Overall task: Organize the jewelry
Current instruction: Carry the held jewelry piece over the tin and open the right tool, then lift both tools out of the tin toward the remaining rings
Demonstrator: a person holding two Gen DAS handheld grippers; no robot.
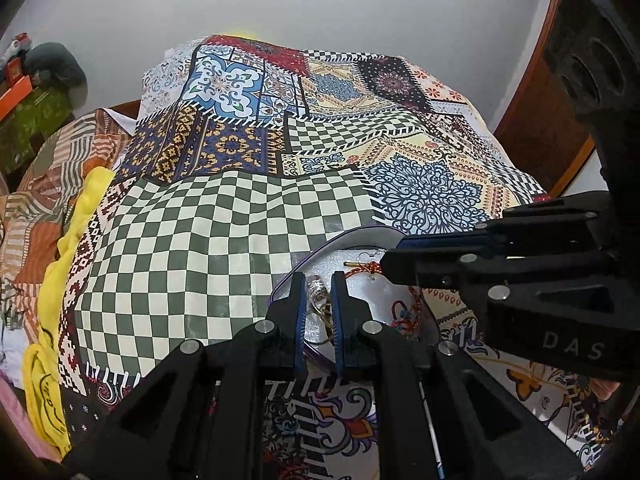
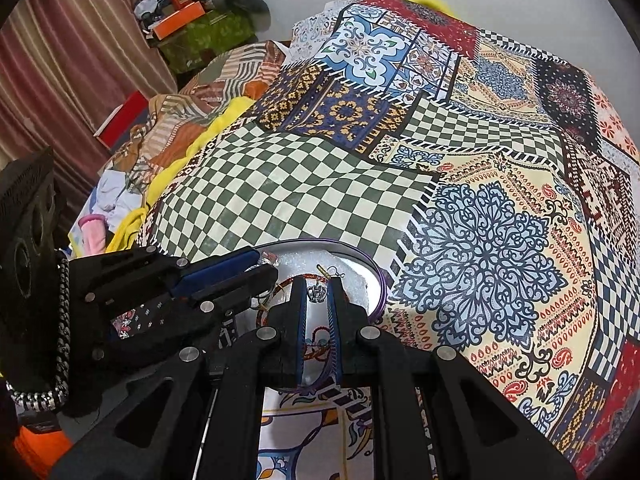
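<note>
A round tray with a purple rim and white foam lining lies on the patterned bedspread. It holds a red braided cord, a gold clasp and thin gold hoops. My left gripper hangs over the tray's left side, shut on a sparkling silver piece. From the right wrist view, that gripper has the glittering piece at its tips. My right gripper is over the tray's middle, shut on a small silver crown charm.
The bedspread rises as a mound behind the tray. A yellow cloth and striped bedding lie to the left. Boxes are stacked by the curtain. A wooden bed frame runs along the right.
</note>
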